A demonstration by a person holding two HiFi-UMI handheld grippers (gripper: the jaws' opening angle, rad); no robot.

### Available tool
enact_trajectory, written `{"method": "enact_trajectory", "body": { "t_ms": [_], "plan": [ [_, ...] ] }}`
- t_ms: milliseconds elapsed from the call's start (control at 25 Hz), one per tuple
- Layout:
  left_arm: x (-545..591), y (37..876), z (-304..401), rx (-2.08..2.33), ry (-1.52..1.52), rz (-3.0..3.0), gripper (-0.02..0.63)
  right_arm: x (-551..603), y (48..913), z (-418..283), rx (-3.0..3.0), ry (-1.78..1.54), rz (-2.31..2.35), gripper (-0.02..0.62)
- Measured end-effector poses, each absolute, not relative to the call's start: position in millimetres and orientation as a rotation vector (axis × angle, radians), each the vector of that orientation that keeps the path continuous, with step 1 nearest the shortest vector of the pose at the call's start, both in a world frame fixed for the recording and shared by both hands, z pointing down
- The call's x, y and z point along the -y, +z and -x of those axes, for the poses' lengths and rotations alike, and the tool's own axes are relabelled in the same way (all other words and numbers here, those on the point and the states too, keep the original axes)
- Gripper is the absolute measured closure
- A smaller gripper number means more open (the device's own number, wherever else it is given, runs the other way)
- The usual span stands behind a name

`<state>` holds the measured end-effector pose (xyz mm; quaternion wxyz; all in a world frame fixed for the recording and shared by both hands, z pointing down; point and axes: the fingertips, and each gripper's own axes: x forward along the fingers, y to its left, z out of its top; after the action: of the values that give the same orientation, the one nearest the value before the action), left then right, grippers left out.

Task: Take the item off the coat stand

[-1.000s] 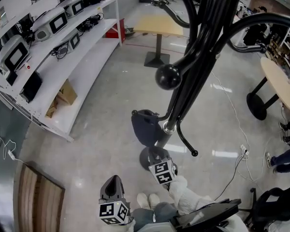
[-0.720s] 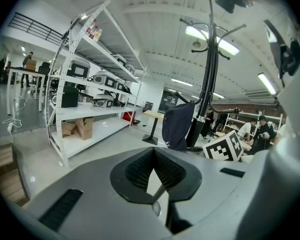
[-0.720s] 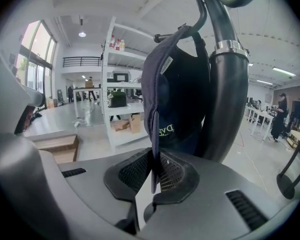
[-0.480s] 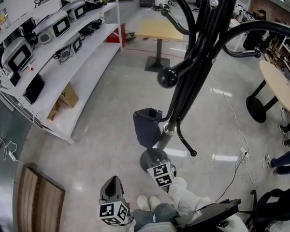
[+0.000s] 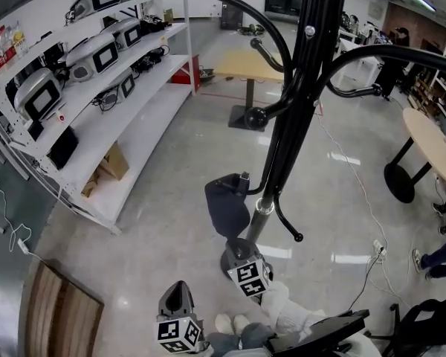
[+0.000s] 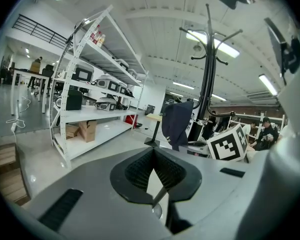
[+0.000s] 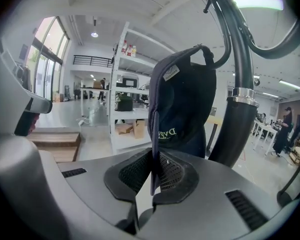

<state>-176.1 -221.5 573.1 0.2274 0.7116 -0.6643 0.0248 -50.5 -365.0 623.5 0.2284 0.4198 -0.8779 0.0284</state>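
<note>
A dark navy cap [image 5: 227, 207] hangs from a low hook of the black coat stand [image 5: 286, 136]. In the right gripper view the cap [image 7: 185, 109] hangs by its back strap beside the stand's pole [image 7: 240, 124]. My right gripper [image 7: 153, 159] is shut on the cap's brim, whose edge runs down between the pads. Its jaws have just been closing on that brim. In the head view the right gripper [image 5: 241, 260] sits just below the cap. My left gripper [image 5: 177, 294] stays low at the left, shut on nothing [image 6: 153, 151], with the cap [image 6: 176, 124] ahead of it.
White shelving [image 5: 97, 95] with devices runs along the left, a cardboard box [image 5: 115, 162] under it. A wooden board [image 5: 59, 318] lies at the bottom left. Round tables [image 5: 438, 143] stand at the right, another table [image 5: 253, 62] behind. The stand's curved arms [image 5: 230, 6] reach overhead.
My right gripper has risen a little under the cap. The head view has tilted up, showing more of the shelves and stand. The left gripper has stayed put.
</note>
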Motion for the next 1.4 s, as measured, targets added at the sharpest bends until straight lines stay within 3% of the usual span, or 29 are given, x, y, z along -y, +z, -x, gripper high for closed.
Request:
{"method": "enact_trajectory", "body": {
  "t_ms": [1400],
  "plan": [
    [191,564,214,1.954,-0.029,-1.842,0.603,325,614,128,2.499,0.04,-0.794,0.568]
  ]
}}
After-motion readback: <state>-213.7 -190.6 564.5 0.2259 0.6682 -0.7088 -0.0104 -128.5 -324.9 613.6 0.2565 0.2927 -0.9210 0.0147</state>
